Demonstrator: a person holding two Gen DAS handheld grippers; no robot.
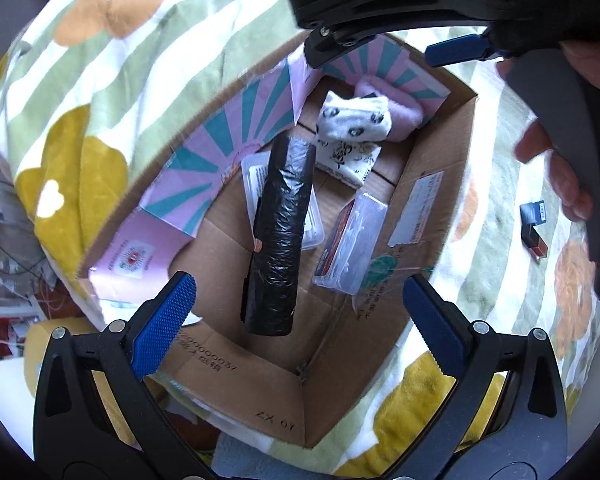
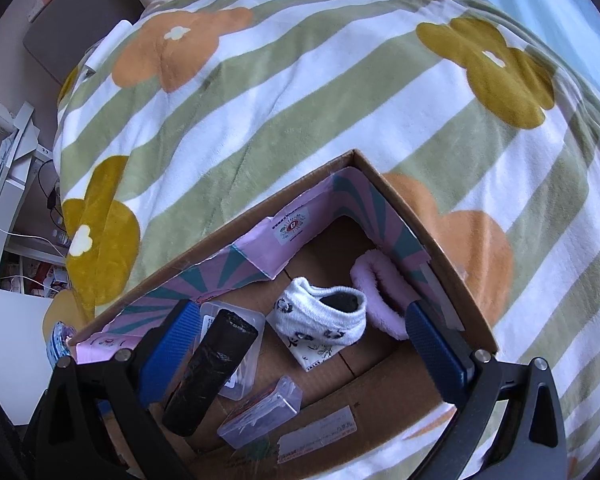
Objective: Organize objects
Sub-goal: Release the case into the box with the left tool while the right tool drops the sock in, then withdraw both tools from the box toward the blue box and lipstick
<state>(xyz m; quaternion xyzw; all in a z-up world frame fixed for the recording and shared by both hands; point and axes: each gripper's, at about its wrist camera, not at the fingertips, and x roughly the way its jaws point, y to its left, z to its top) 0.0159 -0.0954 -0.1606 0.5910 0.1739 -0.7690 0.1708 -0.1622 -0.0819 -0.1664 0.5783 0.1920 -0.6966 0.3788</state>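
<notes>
the cardboard box (image 1: 432, 216) sits open on a striped flower blanket (image 2: 300, 100). inside the box, a black roll (image 1: 278, 236) lies across a clear flat case (image 1: 314, 224) near the middle. beside the roll is a clear plastic box (image 1: 352, 240), and toward the box's far corner a white patterned sock (image 1: 354, 118) touches a pink fuzzy sock (image 2: 384, 292). outside the box, on the blanket, lies a small dark red item (image 1: 534, 230). the left gripper (image 1: 296, 308) hangs over the box, jaws wide apart and holding nothing. the right gripper (image 2: 304, 344) is likewise spread wide and empty above the box.
</notes>
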